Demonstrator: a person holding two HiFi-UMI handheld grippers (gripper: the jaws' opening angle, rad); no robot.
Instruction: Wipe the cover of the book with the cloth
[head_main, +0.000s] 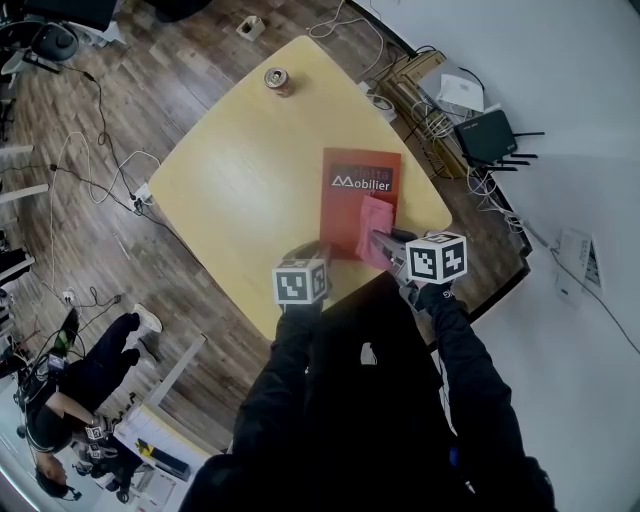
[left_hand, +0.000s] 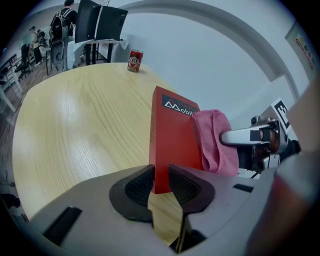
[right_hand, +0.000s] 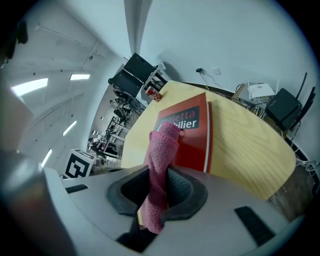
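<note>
Atop table (head_main: 225, 190), left claw (left_hand: 162, 172) nipping book (left_hand: 174, 137) edge, grip hidden overhead, right claw (right_hand: 159, 175) clenching cloth (right_hand: 163, 147)

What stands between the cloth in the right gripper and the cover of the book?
Nothing visible does. The right gripper is shut on the cloth, which lies over the cover of the red book. The left gripper clamps the book's near edge; the can stands far off.

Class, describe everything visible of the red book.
The book is thin and red, with a dark band of white print near its far end. It lies flat on the wooden table. The left tool is shut on its near edge; the pink cloth, held by the right tool, rests on its cover.
</note>
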